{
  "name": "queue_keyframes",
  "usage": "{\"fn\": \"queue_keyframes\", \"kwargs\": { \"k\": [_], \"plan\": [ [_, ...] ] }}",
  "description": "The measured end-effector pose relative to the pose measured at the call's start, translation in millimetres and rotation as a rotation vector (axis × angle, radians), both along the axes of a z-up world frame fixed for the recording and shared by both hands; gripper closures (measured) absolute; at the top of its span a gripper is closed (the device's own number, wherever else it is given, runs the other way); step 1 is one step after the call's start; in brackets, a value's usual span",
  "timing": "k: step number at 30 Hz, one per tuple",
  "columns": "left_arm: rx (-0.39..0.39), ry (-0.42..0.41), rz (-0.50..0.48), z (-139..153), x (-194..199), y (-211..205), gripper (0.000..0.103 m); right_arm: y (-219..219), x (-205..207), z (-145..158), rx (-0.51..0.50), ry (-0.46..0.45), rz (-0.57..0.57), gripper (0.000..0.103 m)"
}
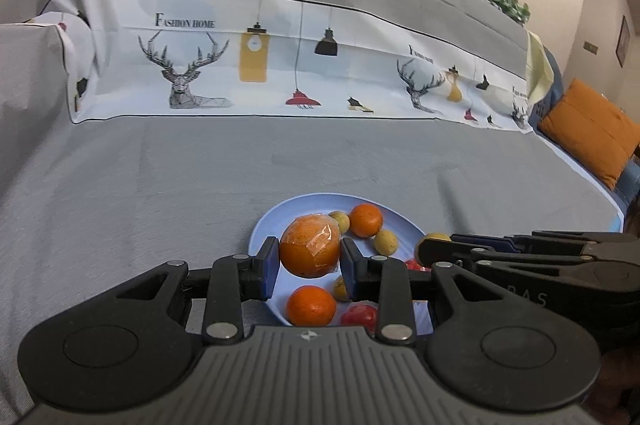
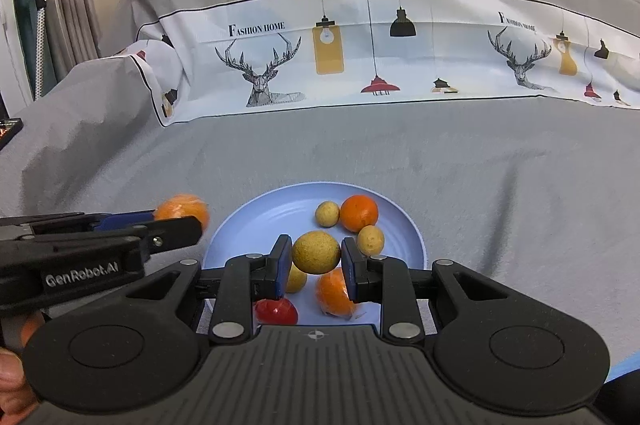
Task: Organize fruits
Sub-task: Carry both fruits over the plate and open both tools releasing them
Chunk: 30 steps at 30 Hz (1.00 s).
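- The left gripper has its blue fingers pinching a plastic-wrapped orange, held above the near part of the blue plate.
- The right gripper has its fingers pinching a round yellow-brown fruit, likewise raised over the plate.
- In the right wrist view, under the fingers lie a red fruit, a wrapped orange and a yellow fruit, mostly hidden.
- In the left wrist view, a bare orange and a red fruit lie at the plate's near edge.
- Farther back on the plate sit a small orange touching two small yellow fruits.
- The plate rests on a grey cloth, probably draped over a sofa seat, though what lies beneath is covered.
- Beyond it runs a white printed band with deer and lamps.
- An orange cushion lies far right.
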<state>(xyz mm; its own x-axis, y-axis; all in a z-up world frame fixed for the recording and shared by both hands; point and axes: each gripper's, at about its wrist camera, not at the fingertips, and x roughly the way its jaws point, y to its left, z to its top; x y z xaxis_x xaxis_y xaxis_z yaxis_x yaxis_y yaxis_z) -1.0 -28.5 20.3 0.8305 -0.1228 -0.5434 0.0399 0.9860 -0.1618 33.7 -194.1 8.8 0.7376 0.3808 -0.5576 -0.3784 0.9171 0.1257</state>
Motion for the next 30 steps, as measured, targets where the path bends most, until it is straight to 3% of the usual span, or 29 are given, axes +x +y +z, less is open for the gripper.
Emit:
{"fn": "queue_keyframes", "kwargs": {
  "k": [12,28,30],
  "plan": [
    [0.01,0.02,-0.015,-17.4,20.4,-5.3,0.067,7.1,7.3,-8.8,-0.031,0.019,-0.005,0.075],
    [0.0,0.024,-0.019,-19.8,23.7,-6.1,0.067,10.7,7.8,-10.9,-0.053,0.02,-0.012,0.075],
    [-0.005,0.034,-0.02,-20.4,25.3,-5.6,0.062,10.6,8.5,-11.8,-0.055,0.026,-0.02,0.074]
  ]
}}
